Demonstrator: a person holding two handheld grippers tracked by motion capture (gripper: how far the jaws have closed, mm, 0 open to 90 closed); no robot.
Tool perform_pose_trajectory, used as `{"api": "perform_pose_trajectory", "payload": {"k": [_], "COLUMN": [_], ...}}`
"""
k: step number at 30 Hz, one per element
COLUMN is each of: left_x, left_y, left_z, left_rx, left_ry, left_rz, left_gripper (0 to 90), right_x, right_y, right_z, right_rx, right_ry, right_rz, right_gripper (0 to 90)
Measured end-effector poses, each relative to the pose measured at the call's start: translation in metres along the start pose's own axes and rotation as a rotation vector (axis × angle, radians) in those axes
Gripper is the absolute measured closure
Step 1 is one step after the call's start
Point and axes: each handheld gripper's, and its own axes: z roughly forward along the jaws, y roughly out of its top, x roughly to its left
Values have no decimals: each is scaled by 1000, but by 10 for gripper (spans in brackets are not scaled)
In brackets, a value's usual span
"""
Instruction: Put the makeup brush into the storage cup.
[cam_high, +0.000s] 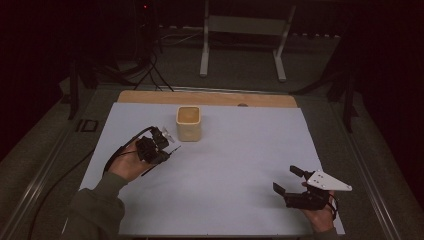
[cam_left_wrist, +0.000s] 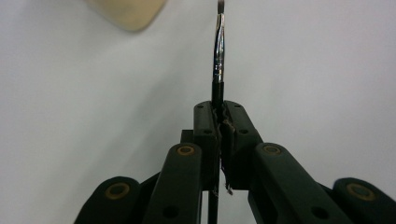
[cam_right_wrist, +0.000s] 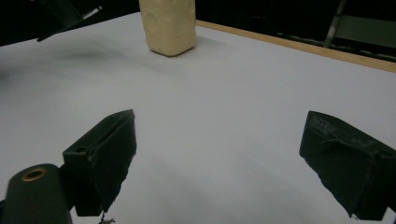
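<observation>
Between the left tongs (cam_left_wrist: 219, 109), clenched tight, a thin paintbrush (cam_left_wrist: 218, 51) juts forward. Just beyond its tip stands a beige cup (cam_high: 188, 123). Right tongs (cam_right_wrist: 219, 154) gape, holding nothing.

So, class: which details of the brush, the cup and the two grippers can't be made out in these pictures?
- Brush: left gripper view, its handle is hidden between the shut jaws; high view, too small.
- Cup: left gripper view, blurred and cut by the top edge; right gripper view, rim cut off; contents unclear.
- Right gripper: high view, dim, partly behind its grey plate.
</observation>
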Motion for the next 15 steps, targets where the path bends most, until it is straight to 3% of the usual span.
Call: {"api": "perform_pose_trajectory", "payload": {"k": [6, 15], "left_x": [6, 10], "left_y": [-2, -4], "left_z": [-10, -18], "left_rx": [-63, -111], "left_ry": [20, 40], "left_rz": [-38, -63], "left_gripper": [865, 865], "right_x": [0, 0], "right_y": [0, 0], "right_z": [0, 0], "right_rx": [-1, 0], "right_ry": [0, -1], "right_rz": [0, -1], "right_gripper": [107, 104]}}
